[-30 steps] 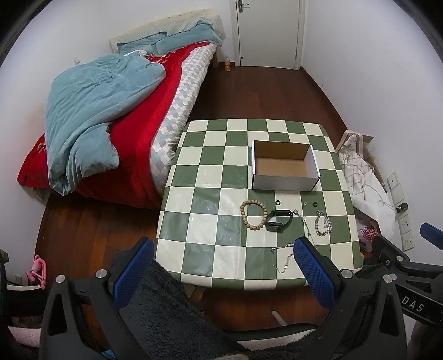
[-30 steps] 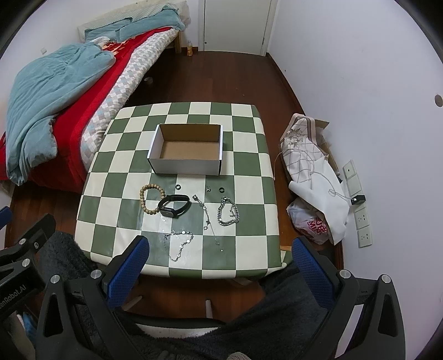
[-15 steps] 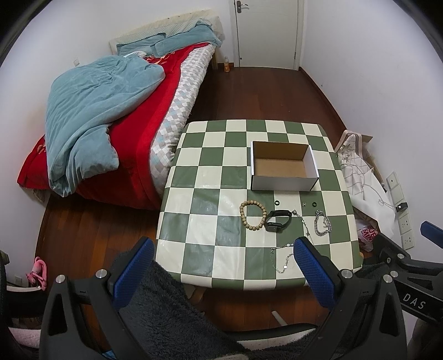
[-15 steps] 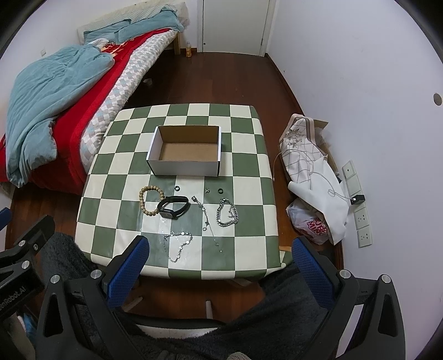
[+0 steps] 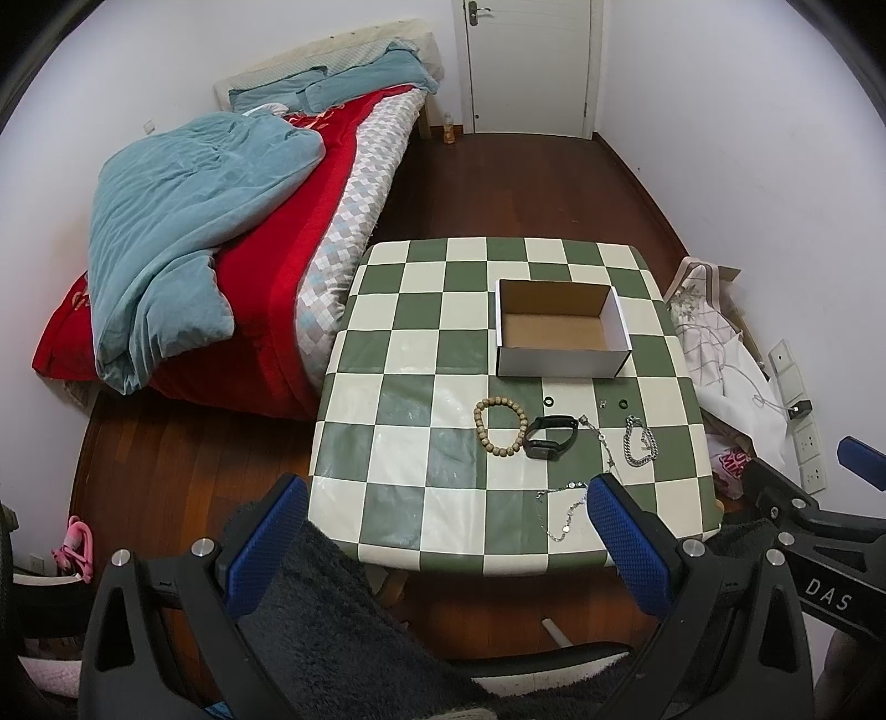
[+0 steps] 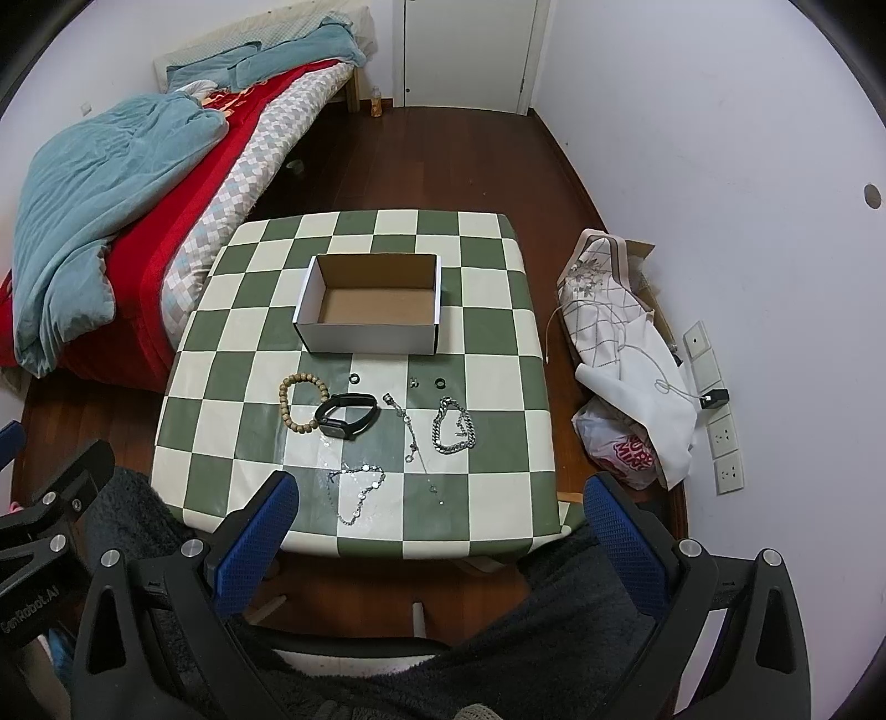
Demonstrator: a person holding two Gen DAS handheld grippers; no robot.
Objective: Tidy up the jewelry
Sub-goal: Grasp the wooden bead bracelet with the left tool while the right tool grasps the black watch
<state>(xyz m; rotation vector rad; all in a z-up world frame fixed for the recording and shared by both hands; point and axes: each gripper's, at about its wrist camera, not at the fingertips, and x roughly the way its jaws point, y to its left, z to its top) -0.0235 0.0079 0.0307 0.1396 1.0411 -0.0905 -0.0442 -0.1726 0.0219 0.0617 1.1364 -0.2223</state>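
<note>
Clearly both grippers, left gripper [image 5: 446, 526] and right gripper [image 6: 440, 523], are hovering spread wide and empty. Starting with the bead bracelet [image 6: 302, 402] is looking wise: pinching one side, lifting clear, then lowering into the box [image 6: 368, 338].

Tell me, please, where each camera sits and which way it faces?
Left wrist: on the left hand-held gripper, held open and high before the table, looking down at box and jewelry; its blue fingers and the right gripper's frame at right show.
Right wrist: on the right hand-held gripper, also open, same downward look, shifted right; the left gripper's frame shows at left.
Both share table, box, bead bracelet, watch, bed and door.
</note>
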